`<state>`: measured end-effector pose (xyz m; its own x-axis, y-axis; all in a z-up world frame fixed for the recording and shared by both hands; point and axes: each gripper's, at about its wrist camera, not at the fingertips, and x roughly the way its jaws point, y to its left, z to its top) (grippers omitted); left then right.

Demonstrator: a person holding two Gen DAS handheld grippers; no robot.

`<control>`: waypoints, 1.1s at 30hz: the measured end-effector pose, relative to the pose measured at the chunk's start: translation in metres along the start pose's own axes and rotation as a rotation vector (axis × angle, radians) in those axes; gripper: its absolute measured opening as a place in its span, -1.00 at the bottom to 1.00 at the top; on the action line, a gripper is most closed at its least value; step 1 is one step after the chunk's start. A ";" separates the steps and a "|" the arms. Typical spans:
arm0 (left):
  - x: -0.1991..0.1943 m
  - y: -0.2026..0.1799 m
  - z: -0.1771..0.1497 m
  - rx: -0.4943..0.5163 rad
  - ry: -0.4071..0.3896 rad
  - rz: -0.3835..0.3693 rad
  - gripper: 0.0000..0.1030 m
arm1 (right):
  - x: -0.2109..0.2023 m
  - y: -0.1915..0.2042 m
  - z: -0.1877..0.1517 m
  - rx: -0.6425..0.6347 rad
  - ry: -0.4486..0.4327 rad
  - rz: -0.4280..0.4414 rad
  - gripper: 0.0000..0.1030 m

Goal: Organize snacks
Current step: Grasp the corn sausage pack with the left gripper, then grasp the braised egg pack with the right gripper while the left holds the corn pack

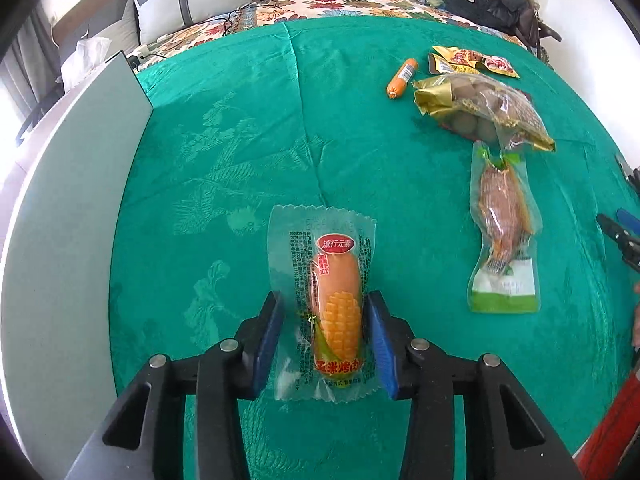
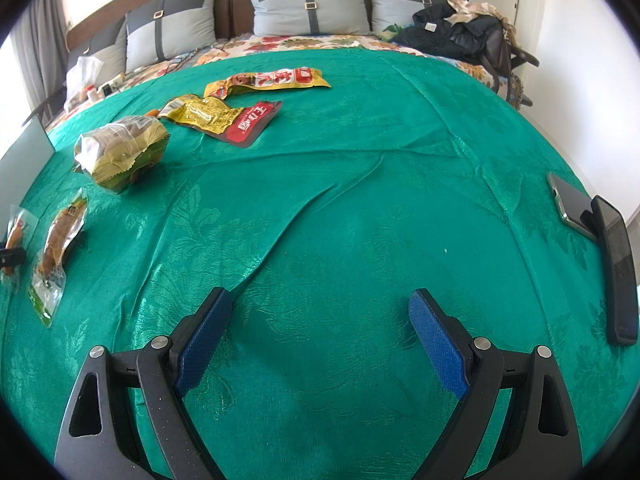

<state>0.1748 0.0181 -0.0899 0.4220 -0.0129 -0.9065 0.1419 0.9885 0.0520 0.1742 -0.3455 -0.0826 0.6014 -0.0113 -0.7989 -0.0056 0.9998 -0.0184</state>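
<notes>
Grey board (image 1: 72, 208) stands along the left edge of the green cloth (image 1: 240, 140); it may serve as the sorting surface, though its purpose cannot be confirmed.

Left gripper (image 1: 326, 340): fingers straddle the corn sausage pack (image 1: 330, 304), blue pads beside the wrapper on both sides. Whether the pads press the pack or only flank it cannot be told. The pack lies lengthwise between the fingers, near the cloth's near edge, apparently flat on the cloth.

Step in hand, by judgement: either the pack is being picked up or it is being set down. If a pickup, the next move calls for a firm close on the sausage body, not on the loose film margin, then a straight lift.

Right of the pack, well apart, lies a meat pouch (image 1: 505, 236). Beyond it sits a bagged snack (image 1: 484, 108), with an orange sausage stick (image 1: 402, 79) and flat packets (image 1: 472, 60) at the far side.

Right gripper (image 2: 320, 320): fingers spread wide, nothing between them, low over bare cloth.

Edges and room: open cloth runs left of the pack to the board and across the centre. A raised cloth fold (image 2: 304, 208) lies ahead of the right gripper. Two phones (image 2: 592, 236) rest at the right edge; keep sweeps clear of them.
</notes>
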 end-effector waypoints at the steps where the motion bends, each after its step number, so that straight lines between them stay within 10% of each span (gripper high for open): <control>1: 0.000 0.000 -0.005 0.004 -0.013 0.017 0.00 | 0.000 0.000 0.000 0.000 0.000 0.000 0.80; 4: 0.004 0.010 -0.007 -0.026 -0.052 0.067 0.72 | 0.000 0.000 0.000 0.000 0.000 0.000 0.80; 7: 0.013 0.026 -0.007 -0.087 -0.091 0.054 1.00 | 0.000 0.000 0.000 0.000 0.000 0.000 0.80; 28: 0.018 0.043 -0.013 -0.139 -0.183 0.009 1.00 | -0.001 0.007 0.007 0.043 0.104 -0.007 0.81; 33: 0.018 0.043 -0.013 -0.139 -0.183 0.009 1.00 | -0.019 0.069 0.028 0.225 0.139 0.344 0.77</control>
<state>0.1764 0.0627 -0.1094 0.5796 -0.0188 -0.8147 0.0178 0.9998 -0.0104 0.1851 -0.2762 -0.0517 0.4816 0.3362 -0.8093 -0.0028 0.9241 0.3822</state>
